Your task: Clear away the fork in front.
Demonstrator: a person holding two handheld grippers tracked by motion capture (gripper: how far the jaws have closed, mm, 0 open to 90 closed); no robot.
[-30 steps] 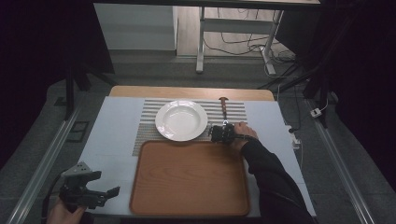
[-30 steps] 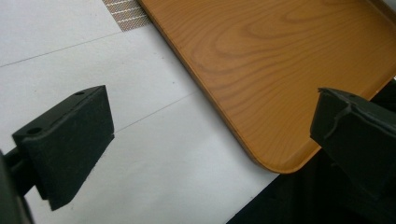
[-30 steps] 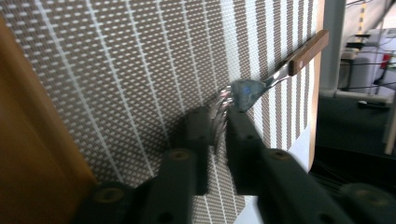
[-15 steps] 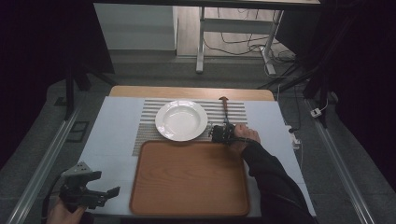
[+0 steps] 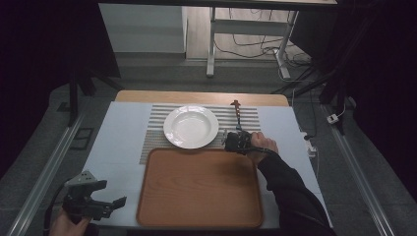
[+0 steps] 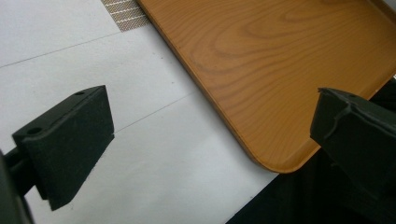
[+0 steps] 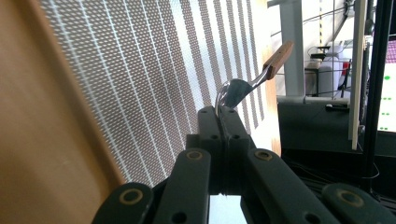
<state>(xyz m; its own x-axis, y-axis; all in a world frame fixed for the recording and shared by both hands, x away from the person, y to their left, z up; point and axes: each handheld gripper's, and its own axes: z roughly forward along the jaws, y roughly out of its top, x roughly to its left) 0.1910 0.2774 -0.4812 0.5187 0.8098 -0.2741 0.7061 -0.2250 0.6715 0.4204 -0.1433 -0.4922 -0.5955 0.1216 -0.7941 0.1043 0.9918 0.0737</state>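
Spoon bowl partly hidden between the shut jaws; tray cut off by the frame edges; striped mat blurred.

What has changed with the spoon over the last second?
The right gripper, its jaws having just closed, now pinches the spoon by its bowl and has begun lifting it off the striped mat. The left gripper, plate and tray stayed put.

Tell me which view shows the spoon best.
The right gripper view: the spoon is close up, its metal bowl pinched in the right tool, its wooden handle pointing away. The high view shows it small and dark beside the white plate.
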